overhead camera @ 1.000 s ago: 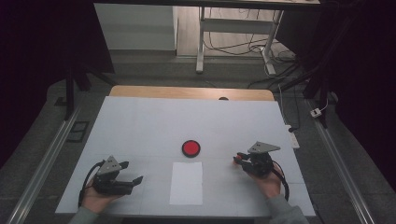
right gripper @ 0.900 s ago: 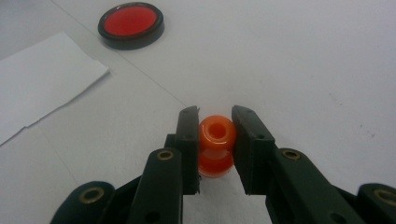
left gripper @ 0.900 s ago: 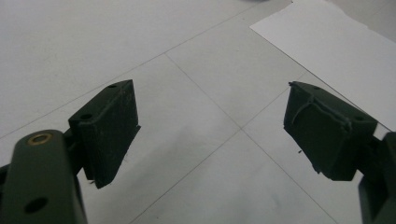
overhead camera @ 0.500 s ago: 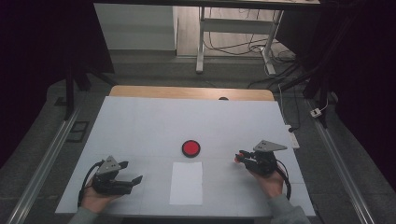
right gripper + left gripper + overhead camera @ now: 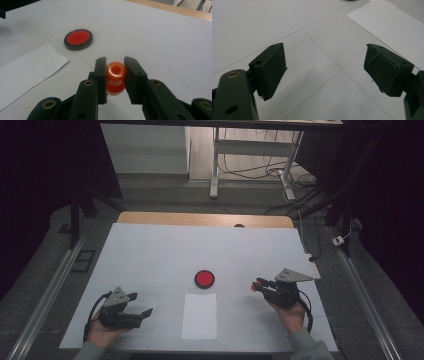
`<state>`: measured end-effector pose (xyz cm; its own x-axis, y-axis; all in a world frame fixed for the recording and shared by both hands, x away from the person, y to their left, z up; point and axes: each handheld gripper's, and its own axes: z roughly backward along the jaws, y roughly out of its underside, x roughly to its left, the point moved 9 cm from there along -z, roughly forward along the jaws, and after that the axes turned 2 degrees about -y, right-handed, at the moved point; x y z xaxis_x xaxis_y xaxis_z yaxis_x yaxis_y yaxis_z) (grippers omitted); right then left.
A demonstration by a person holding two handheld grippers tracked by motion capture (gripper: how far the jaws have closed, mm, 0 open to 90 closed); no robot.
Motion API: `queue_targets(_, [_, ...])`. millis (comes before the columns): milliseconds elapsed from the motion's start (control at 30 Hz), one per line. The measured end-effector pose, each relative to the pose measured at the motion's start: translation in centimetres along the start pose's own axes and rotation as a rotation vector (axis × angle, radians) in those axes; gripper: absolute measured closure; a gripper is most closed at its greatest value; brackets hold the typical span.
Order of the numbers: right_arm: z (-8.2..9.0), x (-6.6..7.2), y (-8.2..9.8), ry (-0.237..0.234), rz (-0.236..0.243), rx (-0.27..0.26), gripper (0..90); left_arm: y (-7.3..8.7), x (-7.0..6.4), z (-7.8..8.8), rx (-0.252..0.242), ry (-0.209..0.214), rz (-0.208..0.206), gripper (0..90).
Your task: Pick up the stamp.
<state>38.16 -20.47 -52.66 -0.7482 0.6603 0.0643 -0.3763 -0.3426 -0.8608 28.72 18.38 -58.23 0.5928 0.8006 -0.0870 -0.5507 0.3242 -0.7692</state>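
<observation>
With the right gripper (image 5: 115,75) clamped on 1 orange bead (image 5: 115,71), the pickup is done; placing by the red disc (image 5: 78,38) remains, the left gripper (image 5: 325,72) gaping wide, empty.

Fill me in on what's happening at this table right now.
A person works at a white table with a gripper in each hand. The right gripper is shut on a small orange bead, held just above the surface near a red disc. The left gripper rests open and holds nothing, beside a sheet of white paper.
</observation>
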Motion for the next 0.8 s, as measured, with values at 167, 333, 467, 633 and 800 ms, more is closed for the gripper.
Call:
queue_targets(167, [0.1, 0.2, -0.4, 0.000, 0.002, -0.015, 71.6, 0.0, 0.0, 0.0, 0.000, 0.000, -0.001, 18.1])
queue_targets(333, [0.2, 0.5, -0.8, -0.002, 0.006, -0.027, 71.6, 0.0, 0.0, -0.1, 0.002, -0.003, -0.002, 18.1])
queue_targets(467, [0.1, 0.7, -1.0, -0.010, 0.006, -0.032, 71.6, 0.1, 0.1, 0.0, -0.001, -0.003, 0.005, 18.1])
queue_targets(633, [-0.1, 0.9, -1.4, -0.020, 0.005, -0.042, 71.6, -0.1, 0.1, 0.1, -0.008, -0.009, 0.003, 18.2])
queue_targets(800, [-0.4, 1.3, -1.5, -0.030, 0.005, -0.045, 71.6, 0.0, 0.1, 0.1, -0.006, -0.009, 0.008, 18.1])
